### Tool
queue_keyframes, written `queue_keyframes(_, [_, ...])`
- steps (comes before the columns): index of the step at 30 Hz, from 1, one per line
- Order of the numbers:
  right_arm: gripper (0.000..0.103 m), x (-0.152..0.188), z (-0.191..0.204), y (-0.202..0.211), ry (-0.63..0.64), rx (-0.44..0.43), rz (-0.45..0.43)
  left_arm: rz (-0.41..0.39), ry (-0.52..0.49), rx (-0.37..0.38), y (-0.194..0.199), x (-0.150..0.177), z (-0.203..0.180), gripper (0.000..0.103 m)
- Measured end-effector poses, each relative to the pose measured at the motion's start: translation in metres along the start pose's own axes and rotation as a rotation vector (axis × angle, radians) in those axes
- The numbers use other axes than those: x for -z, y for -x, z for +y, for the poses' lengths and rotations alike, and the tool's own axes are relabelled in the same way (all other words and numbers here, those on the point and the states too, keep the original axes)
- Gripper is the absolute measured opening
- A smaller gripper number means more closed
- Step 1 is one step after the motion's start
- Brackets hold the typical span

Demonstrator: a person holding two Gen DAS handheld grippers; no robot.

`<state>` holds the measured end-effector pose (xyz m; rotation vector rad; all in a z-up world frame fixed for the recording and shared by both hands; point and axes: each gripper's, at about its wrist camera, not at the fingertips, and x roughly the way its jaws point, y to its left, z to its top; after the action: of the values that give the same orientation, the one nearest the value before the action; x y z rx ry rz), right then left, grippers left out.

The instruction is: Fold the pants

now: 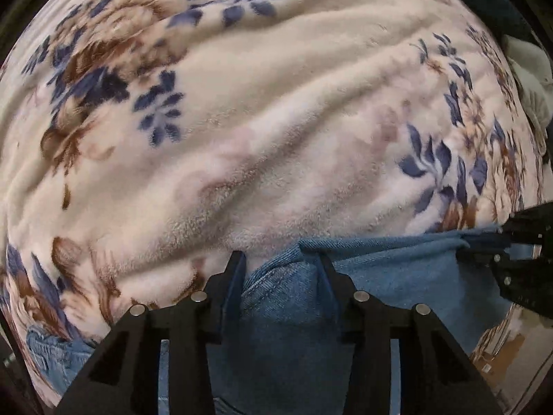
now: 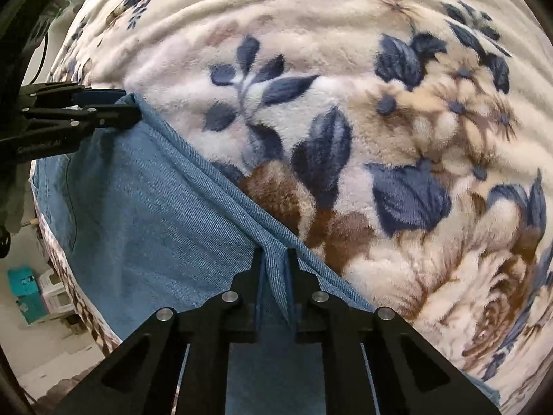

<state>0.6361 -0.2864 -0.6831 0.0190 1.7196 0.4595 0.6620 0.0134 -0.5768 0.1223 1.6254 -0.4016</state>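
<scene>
Although both tools sit on the same blue denim edge, they do not hold it alike. The right tool (image 2: 274, 259) is nearly pressed together, pinching a raised fold of the pants (image 2: 155, 186) between its fingers. The left tool (image 1: 281, 259) stands partly spread, with a bunched corner of the denim between its fingers; whether those fingers press the cloth or merely straddle it I cannot tell.

The pants lie on a fleecy flowered blanket (image 2: 397, 121) over a bed, near its edge, with floor visible beyond. Their held edge runs as a long straight line from one tool to the other, so its long axis lies across the two hands. From each tool the open blanket stretches away ahead, while the body of the pants hangs back beneath and behind the fingers.

I judge the coming move turns on carrying that edge forward evenly, both ends together, to keep it straight.
</scene>
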Motion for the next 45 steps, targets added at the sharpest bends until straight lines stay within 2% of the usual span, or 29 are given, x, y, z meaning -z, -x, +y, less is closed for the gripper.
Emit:
queue_keyframes(2, [0.015,0.003,-0.012,0.011,-0.07,-0.055,-0.004,-0.015,0.06,0.018,0.013,0.001,-0.002,0.039])
queue_keyframes(4, [0.021,0.008,-0.035,0.028,-0.17,-0.127,-0.053,-0.056,0.098,0.027,0.033,0.006,-0.009,0.039])
queue_keyframes(5, [0.039,0.018,-0.05,0.041,-0.239,-0.161,-0.109,-0.085,0.097,0.0,0.045,0.013,-0.021,0.04])
queue_keyframes(6, [0.064,0.031,-0.061,0.051,-0.303,-0.187,-0.163,-0.106,0.081,-0.019,0.053,0.021,-0.036,0.049])
queue_keyframes(7, [0.074,0.048,-0.074,0.06,-0.376,-0.215,-0.218,-0.124,0.069,-0.033,0.058,0.026,-0.047,0.066])
queue_keyframes(8, [0.081,0.074,-0.088,0.068,-0.465,-0.248,-0.274,-0.147,0.052,-0.046,0.065,0.036,-0.066,0.075])
queue_keyframes(9, [0.081,0.101,-0.101,0.073,-0.546,-0.272,-0.32,-0.149,0.041,-0.045,0.066,0.044,-0.08,0.09])
queue_keyframes(10, [0.081,0.125,-0.108,0.074,-0.611,-0.282,-0.347,-0.147,0.034,-0.042,0.065,0.05,-0.093,0.094])
queue_keyframes(12, [0.081,0.188,-0.127,0.077,-0.779,-0.252,-0.392,-0.133,0.027,-0.034,0.057,0.064,-0.115,0.094])
queue_keyframes(15, [0.081,0.3,-0.145,0.085,-1.018,-0.104,-0.446,-0.094,0.02,-0.001,0.037,0.081,-0.157,0.094])
queue_keyframes(18, [0.081,0.416,-0.165,0.077,-1.294,-0.022,-0.472,-0.051,-0.01,-0.013,0.015,0.093,-0.192,0.094])
queue_keyframes(20, [0.081,0.475,-0.184,0.062,-1.45,-0.059,-0.487,-0.02,-0.038,-0.016,0.003,0.1,-0.214,0.094])
queue_keyframes(23, [0.078,0.523,-0.205,0.039,-1.557,-0.167,-0.536,0.002,-0.071,-0.037,-0.006,0.107,-0.237,0.094])
queue_keyframes(26, [0.078,0.524,-0.219,0.021,-1.535,-0.265,-0.593,0.013,-0.089,-0.075,-0.008,0.113,-0.248,0.094])
queue_keyframes(28, [0.07,0.509,-0.223,0.01,-1.492,-0.299,-0.621,0.02,-0.083,-0.091,-0.01,0.115,-0.251,0.094])
queue_keyframes(29, [0.047,0.495,-0.22,0.003,-1.466,-0.297,-0.622,0.025,-0.076,-0.109,-0.011,0.116,-0.251,0.094])
queue_keyframes(30, [0.016,0.477,-0.216,-0.003,-1.436,-0.278,-0.611,0.028,-0.072,-0.117,-0.011,0.116,-0.251,0.094])
queue_keyframes(32, [0.009,0.458,-0.212,0.0,-1.387,-0.157,-0.583,0.034,-0.065,-0.14,-0.013,0.119,-0.249,0.094])
queue_keyframes(36, [0.007,0.446,-0.196,0.032,-1.33,-0.026,-0.648,0.03,-0.07,-0.16,-0.008,0.121,-0.245,0.094])
queue_keyframes(40, [0.007,0.447,-0.192,0.043,-1.338,-0.018,-0.699,0.035,-0.078,-0.161,-0.011,0.125,-0.247,0.094])
queue_keyframes(43, [0.007,0.448,-0.209,0.022,-1.382,-0.042,-0.642,0.042,-0.085,-0.176,-0.023,0.135,-0.249,0.094])
queue_keyframes(45, [0.008,0.447,-0.225,-0.004,-1.391,-0.123,-0.564,0.054,-0.082,-0.181,-0.027,0.14,-0.25,0.094])
